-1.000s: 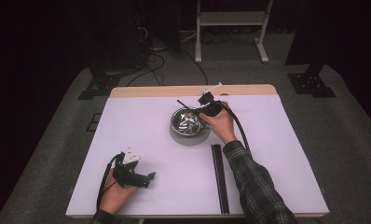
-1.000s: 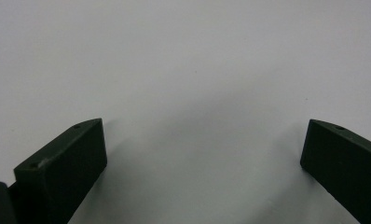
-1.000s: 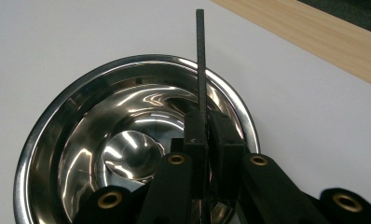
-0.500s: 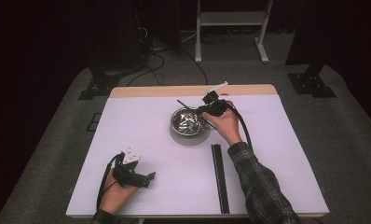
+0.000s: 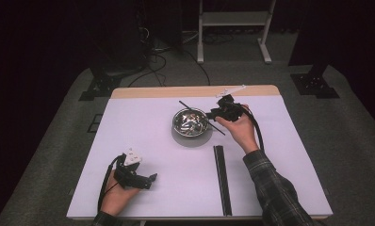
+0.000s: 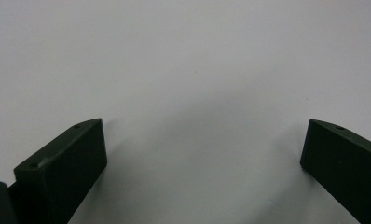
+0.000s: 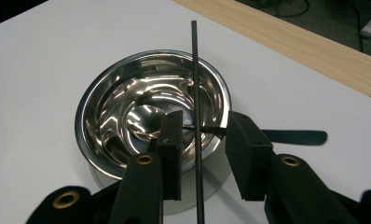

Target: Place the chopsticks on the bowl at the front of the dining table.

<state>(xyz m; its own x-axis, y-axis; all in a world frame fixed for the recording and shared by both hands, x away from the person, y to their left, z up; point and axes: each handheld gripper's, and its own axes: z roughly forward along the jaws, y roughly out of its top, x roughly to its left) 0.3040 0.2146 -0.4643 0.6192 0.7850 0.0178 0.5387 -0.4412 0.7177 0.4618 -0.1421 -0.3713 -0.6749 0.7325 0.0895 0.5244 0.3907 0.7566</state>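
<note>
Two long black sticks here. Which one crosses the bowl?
The thin rod, running between the right gripper's jaws, crosses the bowl. The wider flat bar lies on the table.

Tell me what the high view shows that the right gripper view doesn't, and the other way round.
The high view adds the left gripper low near the table's front and a black bar lying flat. The right gripper view adds the bowl's mirror-like inside and the thin rod passing between the right gripper jaws. Both share the steel bowl, the rod and the white table.
</note>
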